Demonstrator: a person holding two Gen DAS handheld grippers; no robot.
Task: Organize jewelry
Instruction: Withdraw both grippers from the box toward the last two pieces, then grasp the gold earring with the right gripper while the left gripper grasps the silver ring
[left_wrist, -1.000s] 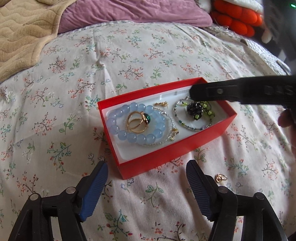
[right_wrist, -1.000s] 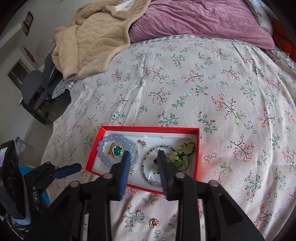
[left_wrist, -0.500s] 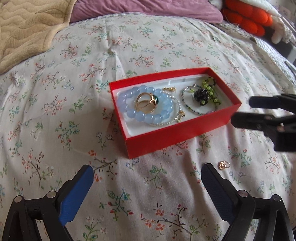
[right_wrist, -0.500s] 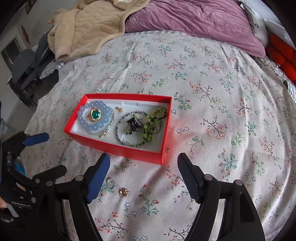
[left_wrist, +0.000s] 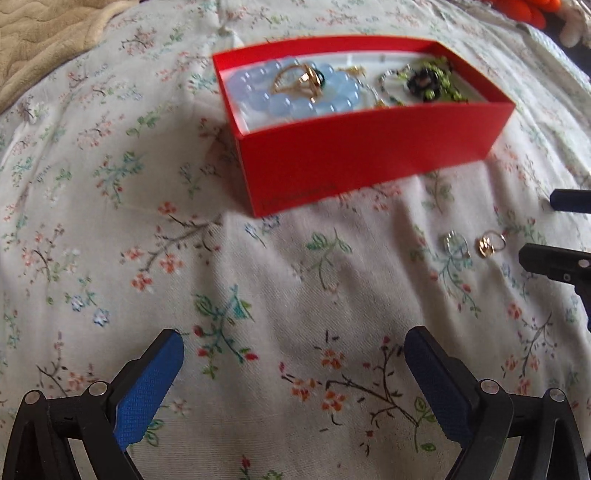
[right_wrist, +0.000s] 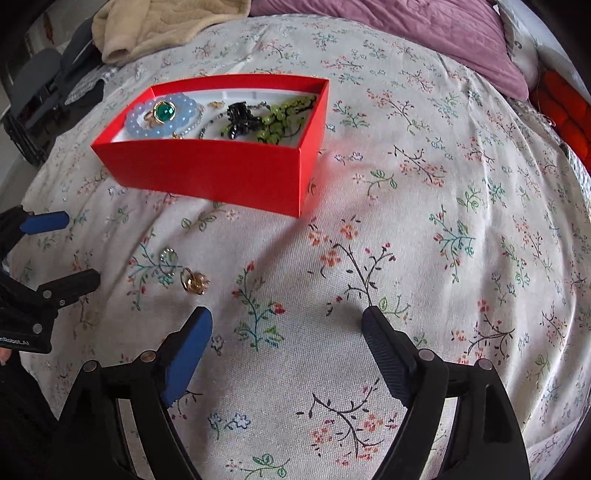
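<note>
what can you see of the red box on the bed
The red box is a shallow, open rectangular box with no lid, seemingly cardboard, red outside with a white lining. It sits flat on the flowered bedspread. Inside lie a pale blue bead bracelet, a gold ring with a green stone, a black clip and green beads. Neither gripper touches it. Two small rings lie outside it.

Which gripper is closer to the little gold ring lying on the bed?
Right. The right gripper hangs open with one finger just beside the gold ring. The left gripper is open too, over bare bedspread, with the ring farther off to its side.
</note>
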